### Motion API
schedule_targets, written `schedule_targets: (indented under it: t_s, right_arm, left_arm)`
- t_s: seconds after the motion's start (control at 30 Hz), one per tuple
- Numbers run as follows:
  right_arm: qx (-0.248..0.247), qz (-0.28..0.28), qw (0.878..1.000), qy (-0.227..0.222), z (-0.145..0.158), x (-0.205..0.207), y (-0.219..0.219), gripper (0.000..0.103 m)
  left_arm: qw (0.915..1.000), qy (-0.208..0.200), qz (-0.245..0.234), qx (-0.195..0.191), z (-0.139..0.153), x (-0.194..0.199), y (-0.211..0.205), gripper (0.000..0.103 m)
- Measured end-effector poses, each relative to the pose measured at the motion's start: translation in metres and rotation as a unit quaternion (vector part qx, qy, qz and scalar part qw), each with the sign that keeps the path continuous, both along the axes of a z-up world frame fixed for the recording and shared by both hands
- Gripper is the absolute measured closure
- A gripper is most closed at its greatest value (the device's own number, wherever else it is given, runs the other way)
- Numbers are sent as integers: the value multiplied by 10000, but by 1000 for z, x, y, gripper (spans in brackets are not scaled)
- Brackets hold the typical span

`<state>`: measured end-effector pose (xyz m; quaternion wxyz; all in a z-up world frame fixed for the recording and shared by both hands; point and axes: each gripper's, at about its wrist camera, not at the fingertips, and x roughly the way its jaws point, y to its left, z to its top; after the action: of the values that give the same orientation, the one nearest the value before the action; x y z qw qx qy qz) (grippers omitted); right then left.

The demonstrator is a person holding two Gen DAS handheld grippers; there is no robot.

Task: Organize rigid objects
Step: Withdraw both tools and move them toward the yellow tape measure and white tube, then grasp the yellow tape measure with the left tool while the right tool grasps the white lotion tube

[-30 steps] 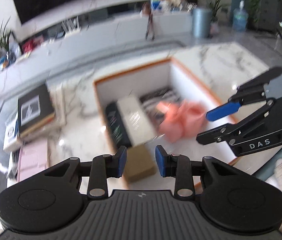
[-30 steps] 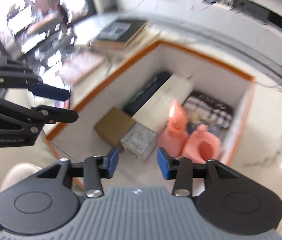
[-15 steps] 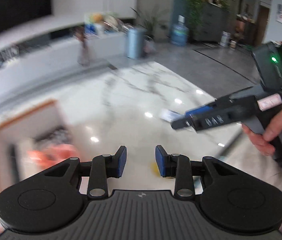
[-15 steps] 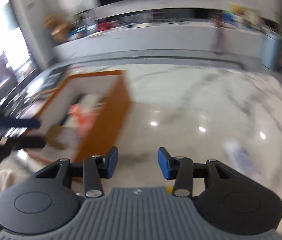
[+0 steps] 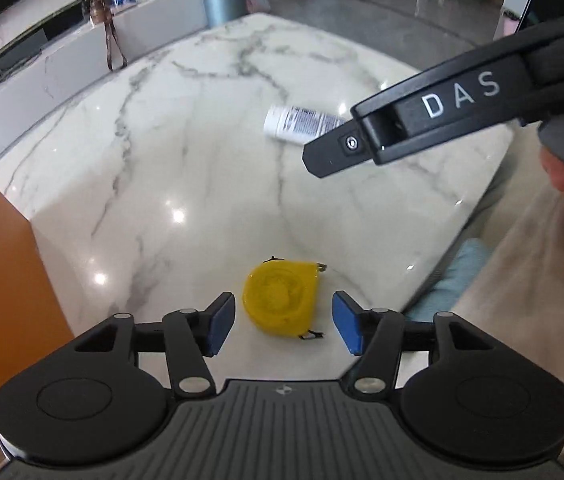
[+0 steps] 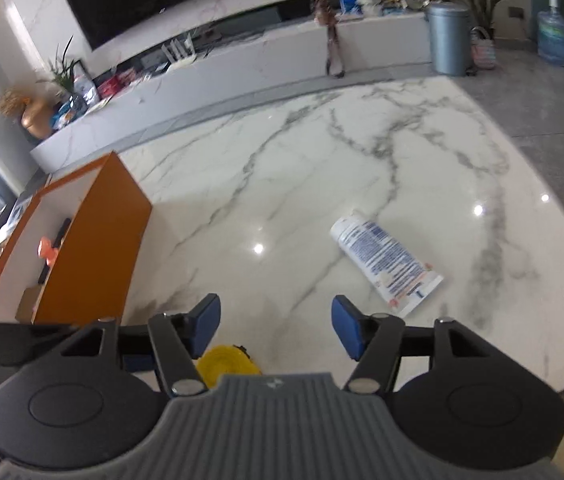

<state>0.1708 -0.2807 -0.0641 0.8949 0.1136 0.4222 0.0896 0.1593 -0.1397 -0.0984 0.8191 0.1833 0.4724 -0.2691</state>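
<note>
The left gripper has its jaws spread wide on either side of a yellow tape measure, which lies flat on the marble table near its front edge; neither blue pad touches the case yet, and the case sits slightly nearer the left pad. The right gripper is also spread and holds nothing, pointing toward a white tube with blue print that lies on its side further out on the table, well apart from the tape measure. The orange-walled storage box, already holding several items, stands to the left. The step in hand looks like picking up the tape measure for the box. To do it well, the left gripper should likely centre the case between the 2 pads, come low enough that the pads meet its flat-sided body rather than its rounded top edge, and close evenly so the smooth plastic does not squirt out across the glossy marble. The small metal hook and the clip at the near side are best kept clear of the pads.
</note>
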Motion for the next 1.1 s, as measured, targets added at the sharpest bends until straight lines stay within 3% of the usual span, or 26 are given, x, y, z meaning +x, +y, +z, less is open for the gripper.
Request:
schedule_targets:
  t_s: [0.4,0.63,0.87,1.1]
  right_arm:
    - [700,-138,9963,488,-29,21,-20,40]
    - [810,-180,9949,570,-32,25,-23,40]
    - [492,-372,9964,574,-30,33,-26,40]
    - [-686,-277,9965,380,-31,71,-22,40]
  left_arm:
    - [9990,270,-186,316,-29,21,-14,34]
    - [9990,372,-139,198,-34,26,-12,45]
    - [9984,327,441,126,-34,42,-12,46]
    - [9928,423,1119,-82,-34,65,-12,46]
